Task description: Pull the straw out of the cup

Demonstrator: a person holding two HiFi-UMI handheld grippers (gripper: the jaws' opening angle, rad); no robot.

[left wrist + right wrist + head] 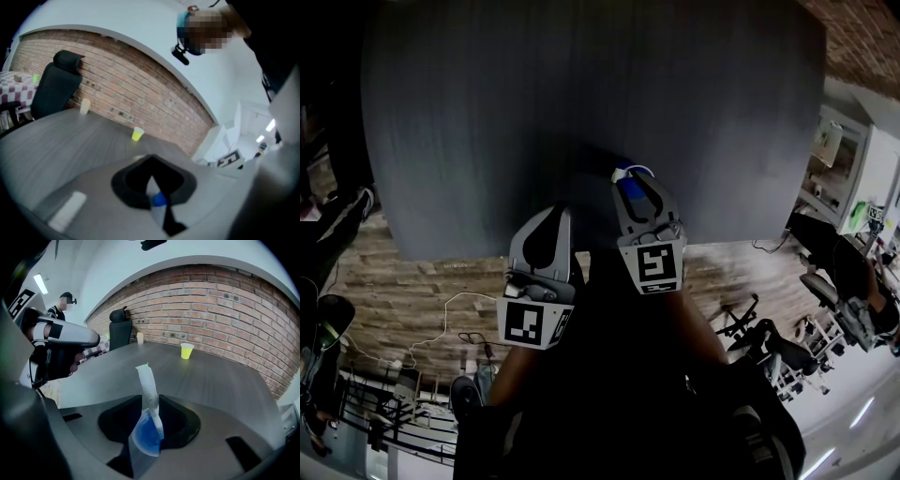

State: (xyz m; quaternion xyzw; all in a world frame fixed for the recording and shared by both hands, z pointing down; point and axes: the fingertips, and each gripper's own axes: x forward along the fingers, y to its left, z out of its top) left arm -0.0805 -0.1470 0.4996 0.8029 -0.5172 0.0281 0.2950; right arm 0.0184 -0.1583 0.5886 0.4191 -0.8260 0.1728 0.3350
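A small blue cup (146,430) sits between the jaws of my right gripper (150,401), which is shut on it. A white straw (147,383) stands up out of the cup, leaning slightly left. In the head view the cup (632,188) and the straw's white top (630,172) show at the right gripper (634,183), over the near edge of the grey table (581,112). My left gripper (555,212) hangs just left of it and lower, its jaws together on nothing. Between its jaws in the left gripper view (152,171) only a thin slit shows.
A yellow cup (186,350) stands far out on the table near the brick wall, with a pale cup (139,337) and a black chair (120,330) further left. Office chairs (825,281) and cables (441,319) lie on the floor around me.
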